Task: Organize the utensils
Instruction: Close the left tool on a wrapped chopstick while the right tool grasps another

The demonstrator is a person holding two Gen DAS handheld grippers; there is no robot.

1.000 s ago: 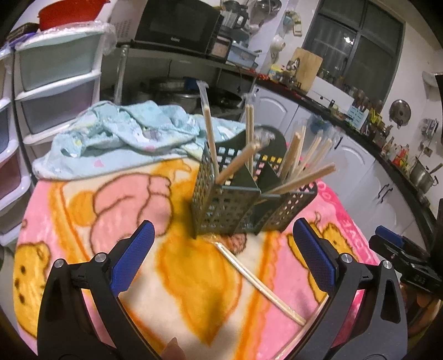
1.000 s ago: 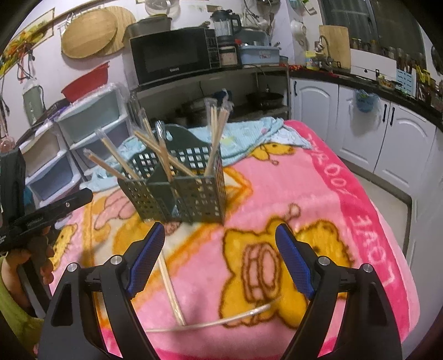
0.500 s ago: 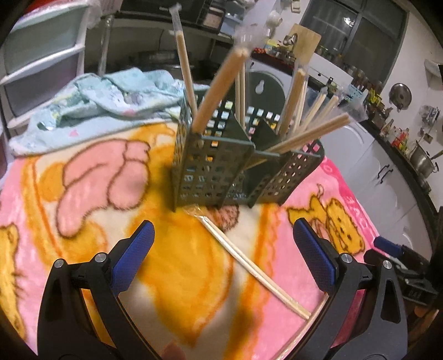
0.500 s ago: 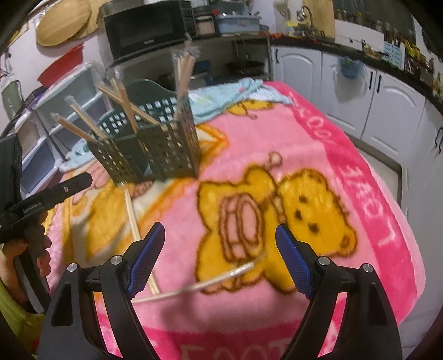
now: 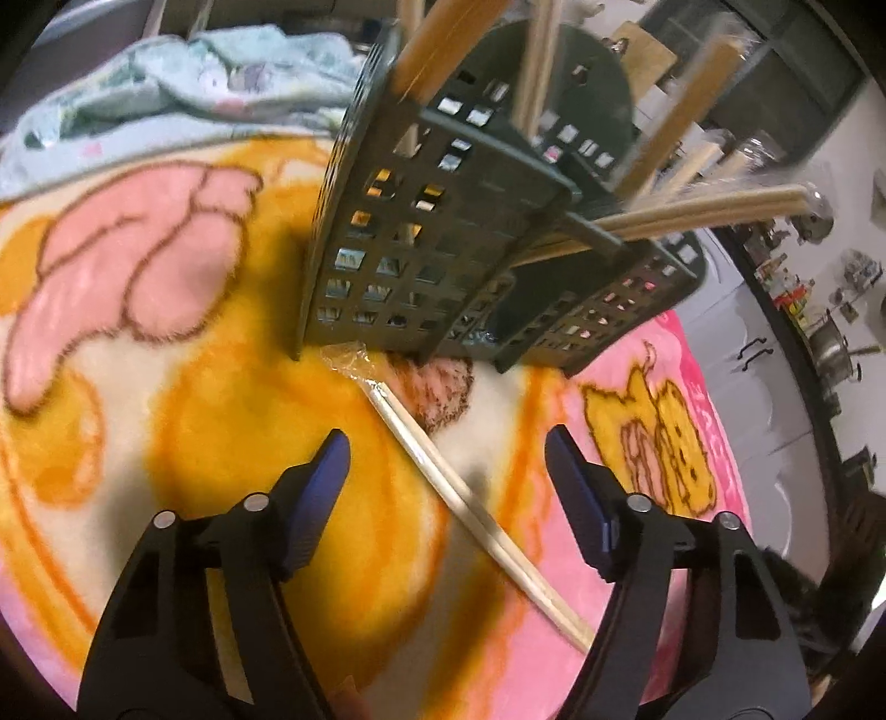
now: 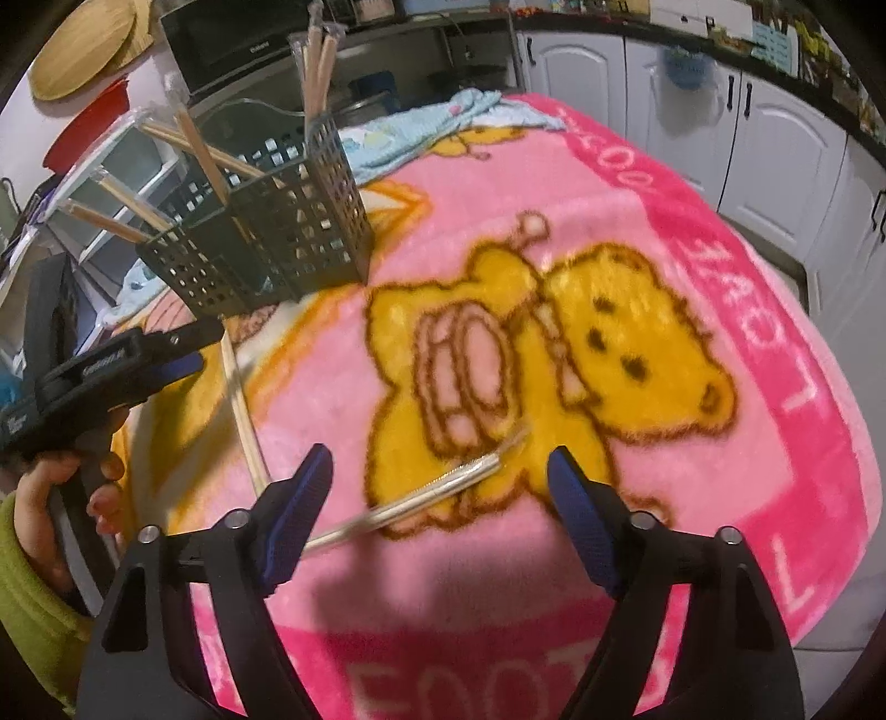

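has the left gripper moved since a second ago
Yes. The left gripper has come forward and down toward the utensil caddy, which now fills the top of its view, and its open fingers straddle the wrapped chopsticks on the blanket.

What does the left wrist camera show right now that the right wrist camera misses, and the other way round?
Only the left wrist view: the pink paw print on the blanket. Only the right wrist view: the second wrapped pair lying on the yellow bear, the microwave, the left gripper from outside. Both: the dark utensil caddy full of chopsticks, the loose chopstick pair below it.
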